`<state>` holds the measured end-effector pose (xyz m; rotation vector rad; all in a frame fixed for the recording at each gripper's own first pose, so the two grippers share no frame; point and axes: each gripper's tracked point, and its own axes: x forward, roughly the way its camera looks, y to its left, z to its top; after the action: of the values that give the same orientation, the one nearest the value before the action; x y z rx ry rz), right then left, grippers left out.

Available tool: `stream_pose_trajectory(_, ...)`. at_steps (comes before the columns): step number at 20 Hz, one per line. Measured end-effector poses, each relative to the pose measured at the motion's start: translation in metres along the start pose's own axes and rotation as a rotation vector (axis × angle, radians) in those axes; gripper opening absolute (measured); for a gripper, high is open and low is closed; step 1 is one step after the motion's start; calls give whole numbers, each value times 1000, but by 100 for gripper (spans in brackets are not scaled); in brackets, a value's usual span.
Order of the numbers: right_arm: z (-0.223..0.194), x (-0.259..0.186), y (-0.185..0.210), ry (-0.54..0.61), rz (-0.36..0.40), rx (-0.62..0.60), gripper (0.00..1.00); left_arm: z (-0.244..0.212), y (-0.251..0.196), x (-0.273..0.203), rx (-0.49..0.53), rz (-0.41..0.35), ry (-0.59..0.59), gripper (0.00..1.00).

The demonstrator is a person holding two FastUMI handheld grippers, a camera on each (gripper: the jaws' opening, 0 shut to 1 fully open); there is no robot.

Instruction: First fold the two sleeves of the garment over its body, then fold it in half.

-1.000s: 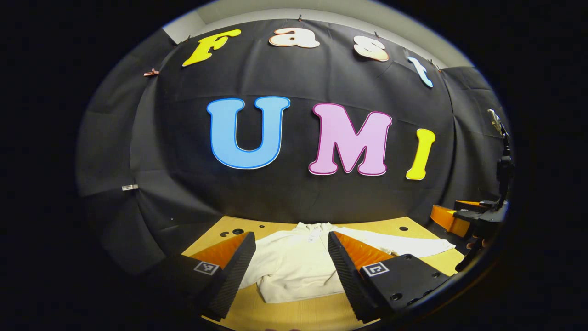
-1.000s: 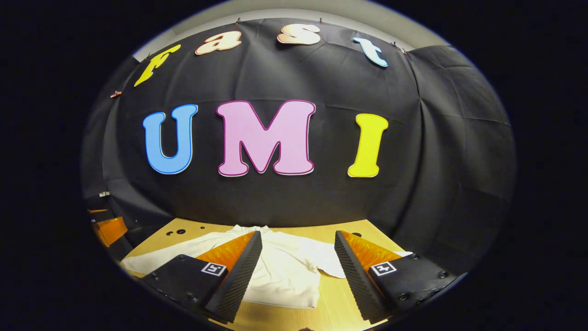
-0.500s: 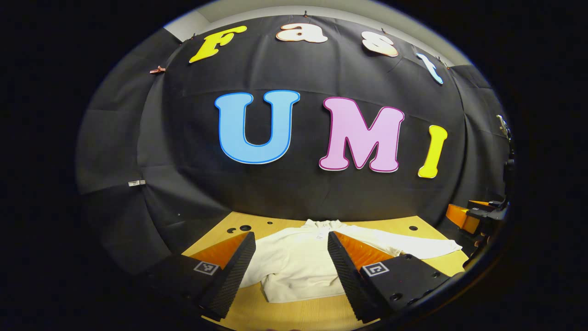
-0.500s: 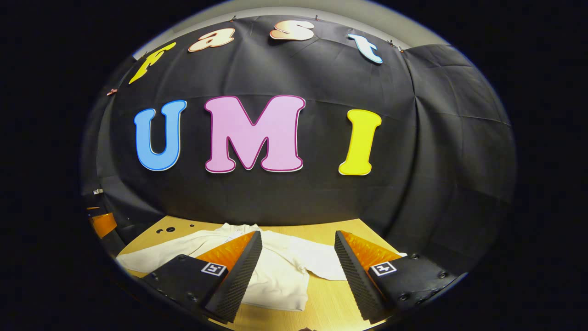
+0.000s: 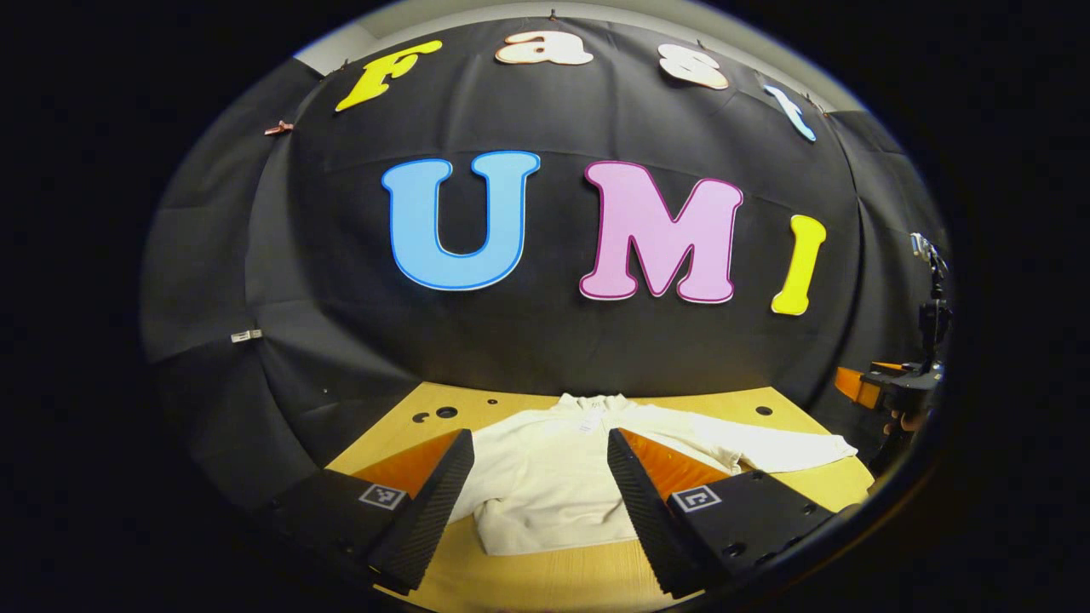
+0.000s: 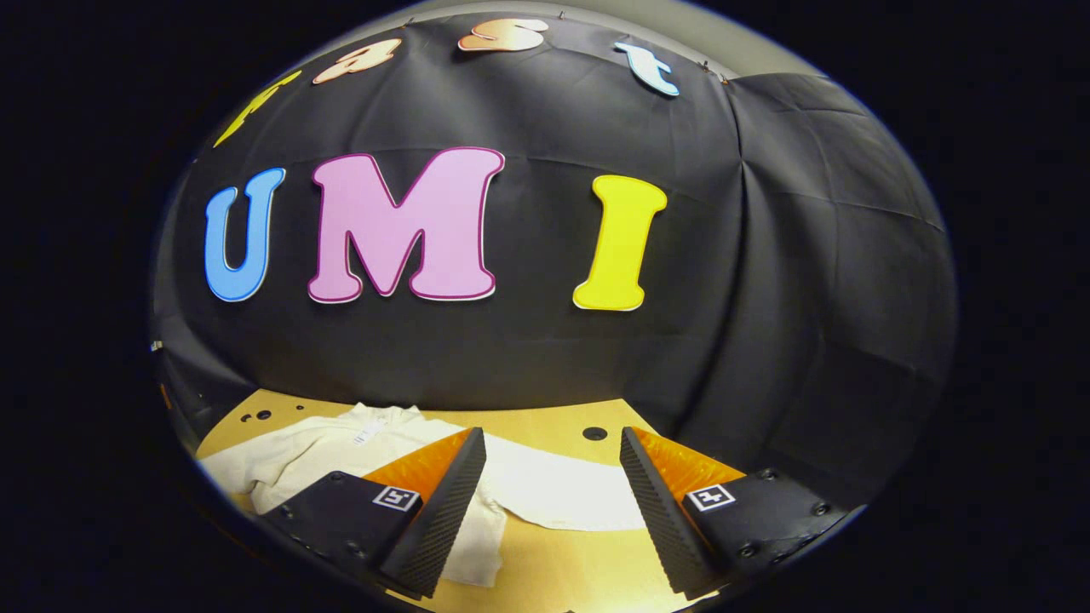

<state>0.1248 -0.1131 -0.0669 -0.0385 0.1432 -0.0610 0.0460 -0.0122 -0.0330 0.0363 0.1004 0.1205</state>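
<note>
Garment, a pale long-sleeved top, lies flat on your wooden table, collar toward the far black wall. From your left gripper view you get its body framed between the fingers, one sleeve stretched out to the right, and the other gripper at the far right edge with a hand under it. Your right gripper view shows that sleeve up close, running between its fingers (the body sits off to the left). Your left gripper and right gripper both hover above the table, spread wide, grasping nothing.
</note>
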Motion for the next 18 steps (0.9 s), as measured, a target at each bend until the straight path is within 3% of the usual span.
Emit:
stream_pose_trajectory(4, -24, 28, -52, 60, -93, 29, 98, -8, -10, 4, -4, 4, 32, 97)
stream_pose_trajectory(12, -103, 89, -124, 266, -163, 100, 98, -29, -33, 12, 24, 23, 98, 97)
stream_pose_trajectory(18, -163, 125, -181, 371, -211, 47, 98, -45, -48, 22, 30, 54, 161, 98)
